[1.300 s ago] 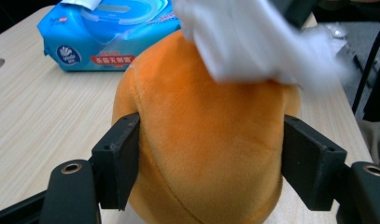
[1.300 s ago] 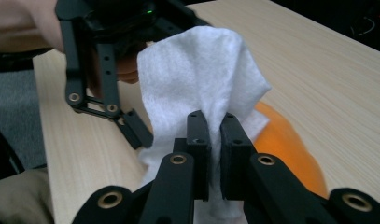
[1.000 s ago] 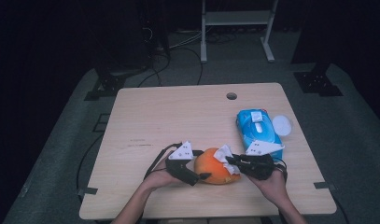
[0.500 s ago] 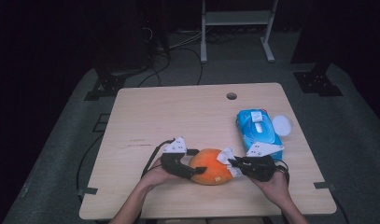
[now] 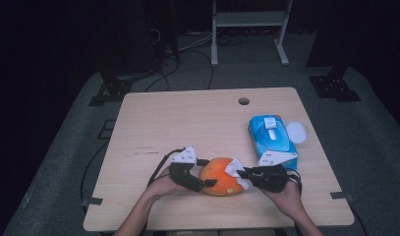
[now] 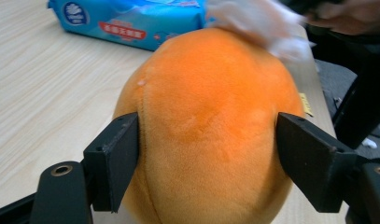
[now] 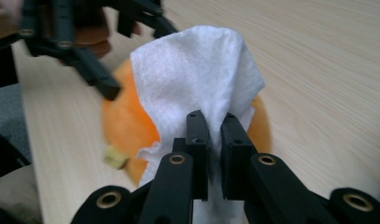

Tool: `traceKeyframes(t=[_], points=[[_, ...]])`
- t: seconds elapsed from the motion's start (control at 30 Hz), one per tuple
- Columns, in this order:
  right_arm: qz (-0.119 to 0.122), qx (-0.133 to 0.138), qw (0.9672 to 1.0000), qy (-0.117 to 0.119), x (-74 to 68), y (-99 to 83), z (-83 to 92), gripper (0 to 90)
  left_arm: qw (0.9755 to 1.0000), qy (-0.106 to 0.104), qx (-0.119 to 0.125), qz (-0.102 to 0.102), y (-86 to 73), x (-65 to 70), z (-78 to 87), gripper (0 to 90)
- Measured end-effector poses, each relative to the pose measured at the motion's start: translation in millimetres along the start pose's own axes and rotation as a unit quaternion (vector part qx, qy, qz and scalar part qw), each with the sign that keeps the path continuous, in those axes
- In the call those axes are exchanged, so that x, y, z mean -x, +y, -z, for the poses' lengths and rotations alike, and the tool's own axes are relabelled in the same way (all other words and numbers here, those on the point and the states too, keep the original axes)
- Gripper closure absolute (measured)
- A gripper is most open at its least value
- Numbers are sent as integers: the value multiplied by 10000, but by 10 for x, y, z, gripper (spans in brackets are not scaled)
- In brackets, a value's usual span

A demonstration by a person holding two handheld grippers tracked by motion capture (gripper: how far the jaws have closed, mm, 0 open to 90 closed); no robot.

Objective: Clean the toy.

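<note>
An orange plush ball (image 5: 218, 176) lies near the table's front edge. My left gripper (image 5: 207, 173) holds it from the left. In the left gripper view both pads (image 6: 117, 158) press its sides (image 6: 206, 130). Its jaws have just been opening a little, with the plush still between them. My right gripper (image 5: 241, 173) comes in from the right, shut on a white wipe (image 5: 234, 169). In the right gripper view the wipe (image 7: 197, 74) drapes from the closed jaws (image 7: 214, 126) onto the plush (image 7: 117, 126).
A blue pack of wipes (image 5: 271, 135) lies at the right of the wooden table (image 5: 187, 123), with a white round lid (image 5: 297, 132) beside it. A cable hole (image 5: 243, 101) sits near the far edge. Dark floor, cables and a stand lie beyond.
The left gripper's jaws have closed in on the plush's sides, and that gripper has shifted slightly left. The right gripper has kept the wipe against the plush.
</note>
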State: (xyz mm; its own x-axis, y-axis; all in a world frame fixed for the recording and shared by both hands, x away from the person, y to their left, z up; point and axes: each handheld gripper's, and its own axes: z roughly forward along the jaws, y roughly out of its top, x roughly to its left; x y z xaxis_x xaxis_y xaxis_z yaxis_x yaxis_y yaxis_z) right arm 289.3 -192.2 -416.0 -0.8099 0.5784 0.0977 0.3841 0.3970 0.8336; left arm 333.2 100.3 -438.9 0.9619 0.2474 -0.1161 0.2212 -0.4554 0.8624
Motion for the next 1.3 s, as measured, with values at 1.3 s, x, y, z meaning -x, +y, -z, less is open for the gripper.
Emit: traceKeyframes(t=[1.3], points=[[-247,-205,9988,-368,169,-49,-20,827,9987,486,-44,127,-12,-38,-60,227]])
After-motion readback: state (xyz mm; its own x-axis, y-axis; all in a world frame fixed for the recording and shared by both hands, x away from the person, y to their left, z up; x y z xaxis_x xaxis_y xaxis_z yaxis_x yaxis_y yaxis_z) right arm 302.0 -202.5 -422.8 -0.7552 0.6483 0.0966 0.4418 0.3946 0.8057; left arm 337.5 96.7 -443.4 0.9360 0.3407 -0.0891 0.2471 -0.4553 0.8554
